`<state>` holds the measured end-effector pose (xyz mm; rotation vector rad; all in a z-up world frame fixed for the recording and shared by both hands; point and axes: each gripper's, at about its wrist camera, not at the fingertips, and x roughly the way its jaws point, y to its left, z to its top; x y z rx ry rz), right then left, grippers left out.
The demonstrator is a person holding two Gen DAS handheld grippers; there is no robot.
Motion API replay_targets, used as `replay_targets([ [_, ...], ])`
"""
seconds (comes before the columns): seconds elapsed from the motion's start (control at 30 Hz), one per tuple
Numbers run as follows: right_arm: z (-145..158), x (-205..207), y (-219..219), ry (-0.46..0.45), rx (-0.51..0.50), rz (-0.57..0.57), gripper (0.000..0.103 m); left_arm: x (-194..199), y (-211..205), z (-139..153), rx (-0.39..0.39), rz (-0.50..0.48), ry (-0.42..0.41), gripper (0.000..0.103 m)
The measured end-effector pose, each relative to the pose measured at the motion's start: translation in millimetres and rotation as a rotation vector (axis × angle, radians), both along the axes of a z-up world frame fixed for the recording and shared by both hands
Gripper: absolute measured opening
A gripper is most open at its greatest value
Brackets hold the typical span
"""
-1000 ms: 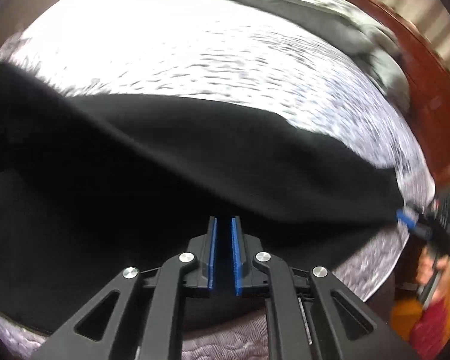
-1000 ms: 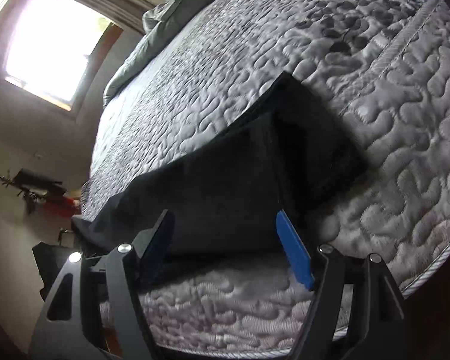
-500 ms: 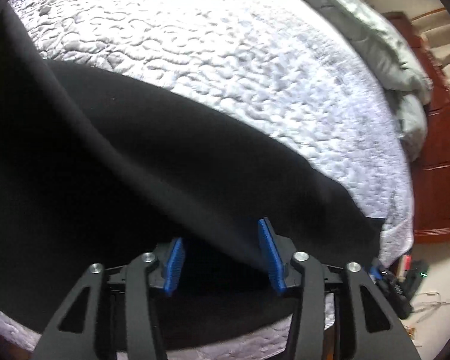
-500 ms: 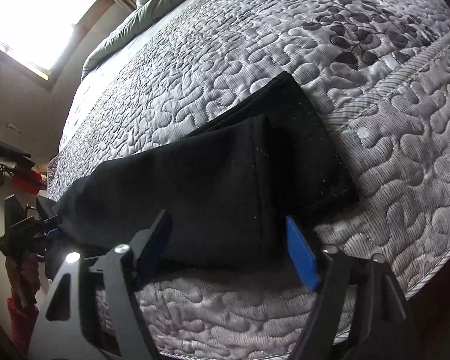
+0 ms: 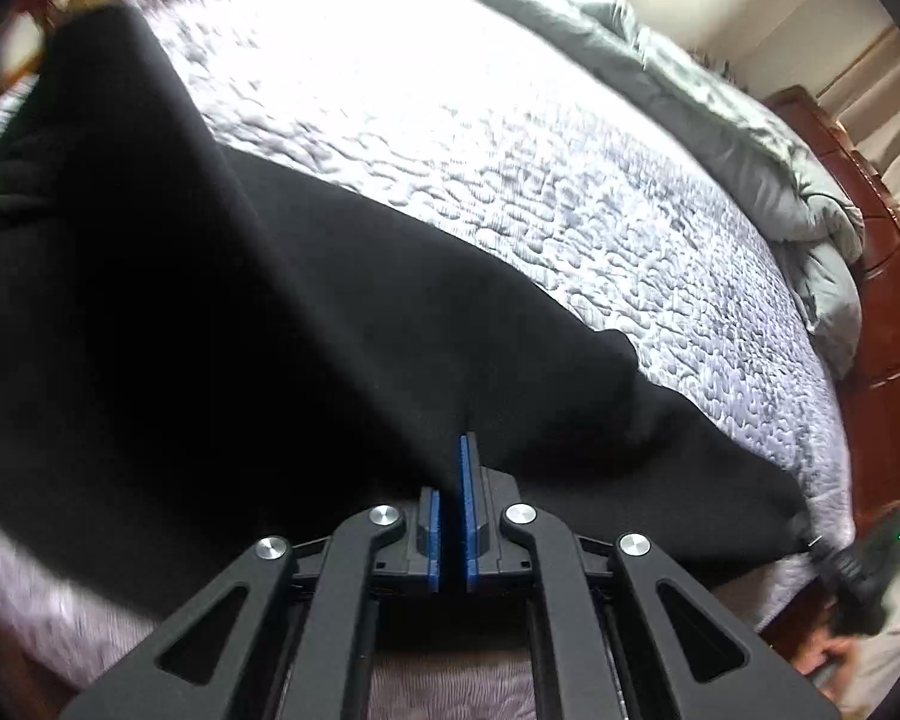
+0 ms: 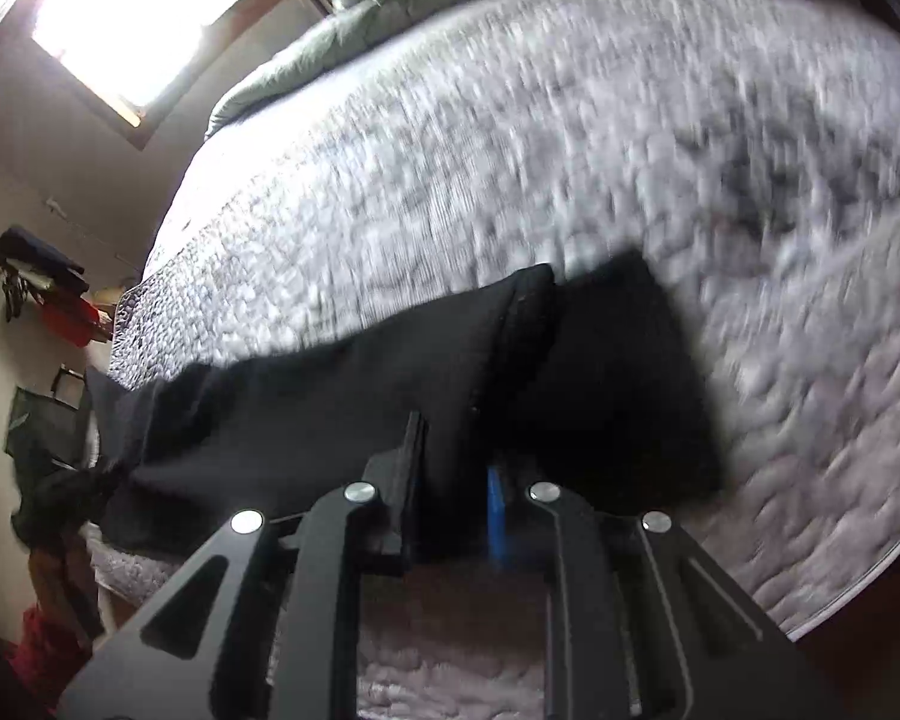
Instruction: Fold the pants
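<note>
both grippers, left (image 5: 453, 480) and right (image 6: 450, 480), have jaws clamped on the black pants (image 5: 330, 330) lying on the bed (image 5: 510, 150).

right gripper (image 6: 450, 468) pinches near edge of black pants (image 6: 342, 402), cloth bunched between fingers. pants lie along near side of quilted mattress (image 6: 510, 138). grey duvet (image 6: 330, 30) at far end.
</note>
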<state>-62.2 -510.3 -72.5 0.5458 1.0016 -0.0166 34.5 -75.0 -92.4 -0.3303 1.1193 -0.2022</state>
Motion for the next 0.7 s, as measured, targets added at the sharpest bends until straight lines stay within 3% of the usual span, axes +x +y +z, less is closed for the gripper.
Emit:
replay_targets([
  [0.07,20,4,-3,-0.053,-0.055,0.003,0.016,-32,-13,6,0.025,0.012,-0.082,0.005],
  [0.13,28,3,-10,-0.058,-0.090,-0.015,0.016,-56,-30,-1,0.046,-0.003,-0.108,0.006],
  [0.2,18,-2,-25,0.010,-0.119,-0.061,0.016,-60,-46,-18,0.053,-0.033,-0.068,0.007],
  [0.3,-25,-2,-40,0.197,-0.086,-0.106,0.019,-53,-55,-38,0.103,-0.051,-0.023,0.008],
  [0.33,-36,-2,-38,0.215,-0.108,-0.091,0.020,-50,-57,-40,0.117,-0.055,-0.032,0.008],
  [0.5,-25,-13,-32,0.203,-0.215,-0.123,0.045,-46,-58,-39,0.119,-0.061,-0.038,0.009],
  [0.6,6,-24,-11,0.187,-0.388,-0.177,0.049,-45,-51,-40,0.105,-0.060,-0.032,0.010],
  [0.7,23,-25,33,0.094,-0.337,-0.073,0.049,-45,-47,-41,0.103,-0.059,-0.028,0.010],
])
